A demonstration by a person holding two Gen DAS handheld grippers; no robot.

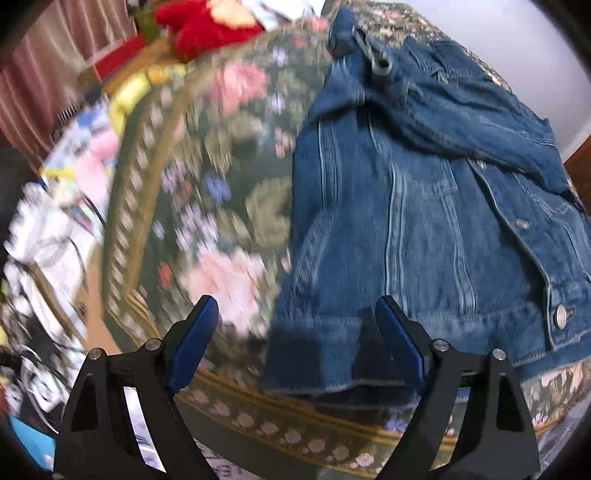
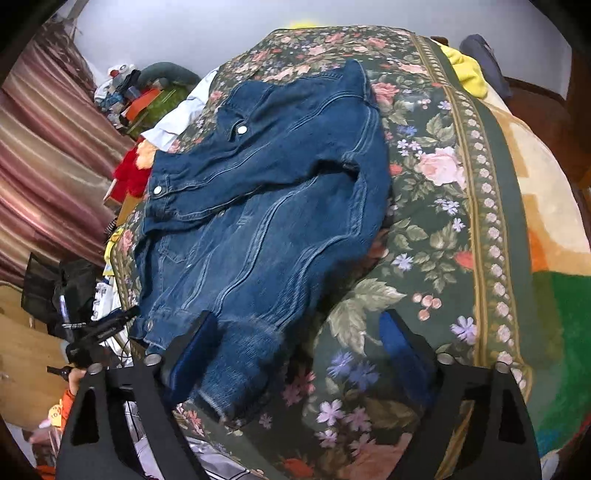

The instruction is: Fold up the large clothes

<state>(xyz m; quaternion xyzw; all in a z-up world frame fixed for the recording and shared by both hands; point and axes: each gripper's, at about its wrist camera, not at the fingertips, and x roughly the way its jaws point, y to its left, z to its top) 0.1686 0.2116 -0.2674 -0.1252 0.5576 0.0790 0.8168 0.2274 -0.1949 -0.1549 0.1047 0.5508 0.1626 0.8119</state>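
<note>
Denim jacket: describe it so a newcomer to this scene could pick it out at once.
Start at the bed, covered by a dark green floral blanket. In the middle of that blanket lies the denim jacket, spread flat with one sleeve folded across its body. It is the only plain blue item with silver snap buttons, unlike the red plush toy and yellow cloth at the bed's edges.

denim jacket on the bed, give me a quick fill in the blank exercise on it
1. The denim jacket lies on a bedspread printed with ____.
2. The jacket's snap buttons are ____ in colour.
3. The left hand-held gripper has its jaws ____ above the jacket's hem.
4. The plush thing beyond the bed is ____.

Missing words: flowers; silver; open; red
</note>
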